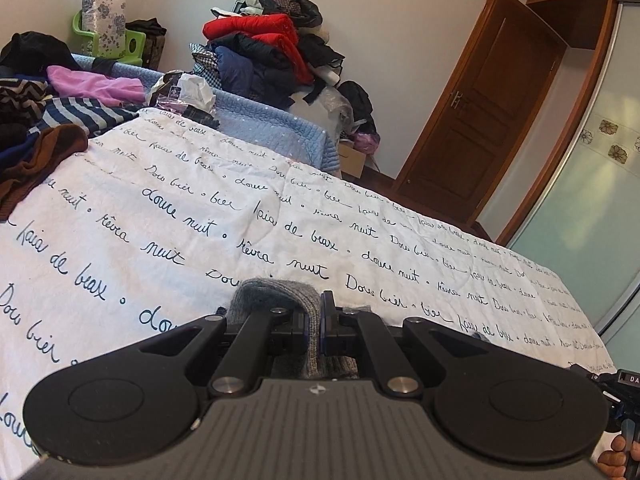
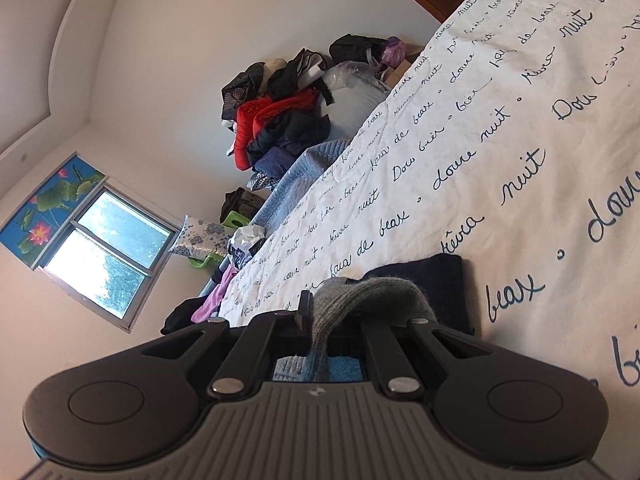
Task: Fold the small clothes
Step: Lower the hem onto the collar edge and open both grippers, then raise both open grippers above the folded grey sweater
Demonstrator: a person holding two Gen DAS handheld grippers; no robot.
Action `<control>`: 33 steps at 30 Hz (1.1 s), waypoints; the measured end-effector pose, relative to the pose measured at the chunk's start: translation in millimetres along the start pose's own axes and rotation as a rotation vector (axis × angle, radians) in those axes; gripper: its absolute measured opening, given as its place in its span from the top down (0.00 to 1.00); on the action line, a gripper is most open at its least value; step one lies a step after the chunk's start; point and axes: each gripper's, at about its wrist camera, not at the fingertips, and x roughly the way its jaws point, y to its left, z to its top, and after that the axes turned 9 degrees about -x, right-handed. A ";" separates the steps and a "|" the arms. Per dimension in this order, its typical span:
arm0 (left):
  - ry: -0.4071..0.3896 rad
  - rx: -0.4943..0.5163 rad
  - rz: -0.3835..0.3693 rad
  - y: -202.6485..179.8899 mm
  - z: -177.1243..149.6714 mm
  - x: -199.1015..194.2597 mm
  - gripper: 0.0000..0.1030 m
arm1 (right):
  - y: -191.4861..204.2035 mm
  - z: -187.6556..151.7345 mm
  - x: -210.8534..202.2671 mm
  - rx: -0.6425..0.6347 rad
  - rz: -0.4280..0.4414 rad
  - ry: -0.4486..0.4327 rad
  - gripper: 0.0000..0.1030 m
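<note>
Pinched tight between the pressed-together jaws of left gripper point(image 1: 316, 322) and right gripper point(image 2: 320, 322): fuzzy grey ribbed knit garment point(image 1: 276, 294), draped over both noses at 12 o'clock, above white quilted bedspread with dark cursive lettering point(image 1: 168, 208). Judged step: carrying 2 held edges over for a fold. Best done level, both edges kept taut and even, lowered together. Dark navy cloth point(image 2: 436, 280) just behind at 1 o'clock. No containers discernible; only heaped jackets, red and dark point(image 1: 272, 48), at 12.

You've got the grey knit garment point(image 1: 276, 300) bunched and ribbed — pinched at two spots, draped over the fingers, above the script-printed bed cover point(image 1: 200, 216) — dark folded cloth point(image 2: 432, 280) behind.
</note>
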 end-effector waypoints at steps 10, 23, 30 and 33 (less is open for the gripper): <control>0.015 0.008 0.025 -3.4 -0.8 19.2 0.94 | -14.0 2.6 15.4 0.040 -0.026 0.024 0.94; 0.062 -0.099 0.044 5.9 1.0 38.5 0.90 | -32.1 4.7 32.8 0.140 -0.039 0.052 0.90; 0.047 -0.156 0.035 12.1 6.1 39.7 0.74 | -39.9 10.9 30.9 0.174 -0.053 0.021 0.59; 0.026 -0.155 0.042 11.9 9.7 36.2 0.69 | -39.5 13.8 30.0 0.169 -0.055 0.008 0.57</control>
